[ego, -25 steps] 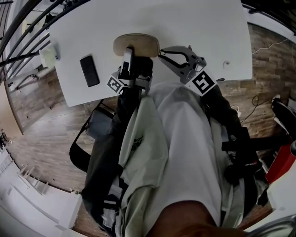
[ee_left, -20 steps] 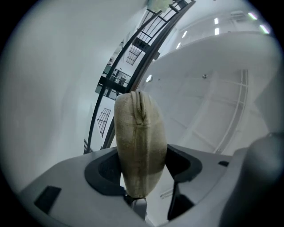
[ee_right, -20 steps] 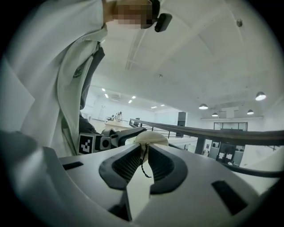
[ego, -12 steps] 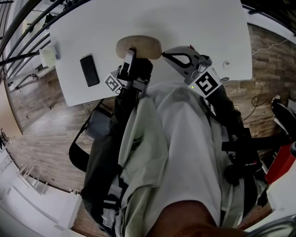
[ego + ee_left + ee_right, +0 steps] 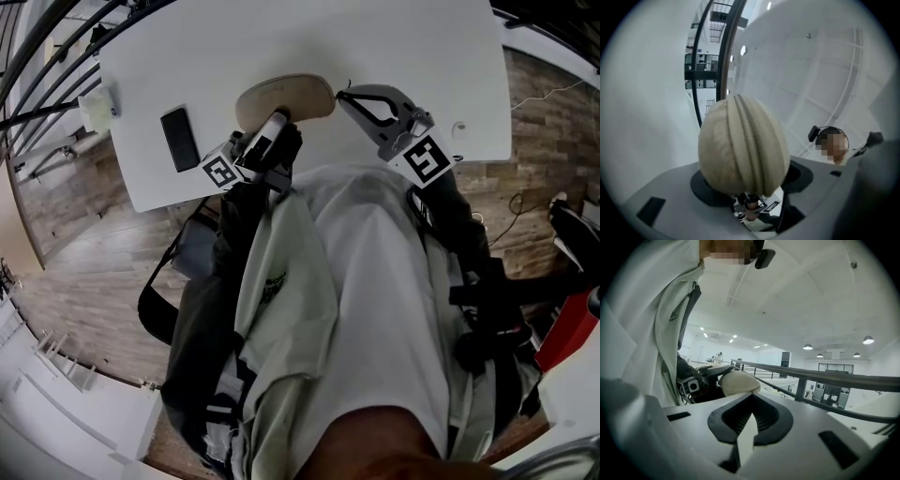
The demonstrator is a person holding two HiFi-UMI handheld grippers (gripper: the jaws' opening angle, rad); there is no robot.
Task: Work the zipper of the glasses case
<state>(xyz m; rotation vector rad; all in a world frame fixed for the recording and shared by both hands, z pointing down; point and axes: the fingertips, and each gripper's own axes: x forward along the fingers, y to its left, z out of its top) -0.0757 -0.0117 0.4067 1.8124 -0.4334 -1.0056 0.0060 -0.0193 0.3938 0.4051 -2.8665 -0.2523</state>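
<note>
The beige glasses case is over the white table's near edge, its right end tilted up. My left gripper grips its near side from below. In the left gripper view the case fills the space between the dark pads, zipper seam facing the camera, and the jaws of the left gripper are closing a little on it. My right gripper is shut, its tip just beside the case's right end. The right gripper view shows its tips meeting with nothing visible between them; the case lies beyond.
A black phone lies on the table's left part, with a small pale box at the left edge. A small round thing sits near the right front corner. Dark railings run past the table's far left. Wooden floor lies below.
The case has shifted slightly right and its right end has tipped up. The left gripper has turned with it. The right gripper has moved up and to the right, staying beside the case's end.
</note>
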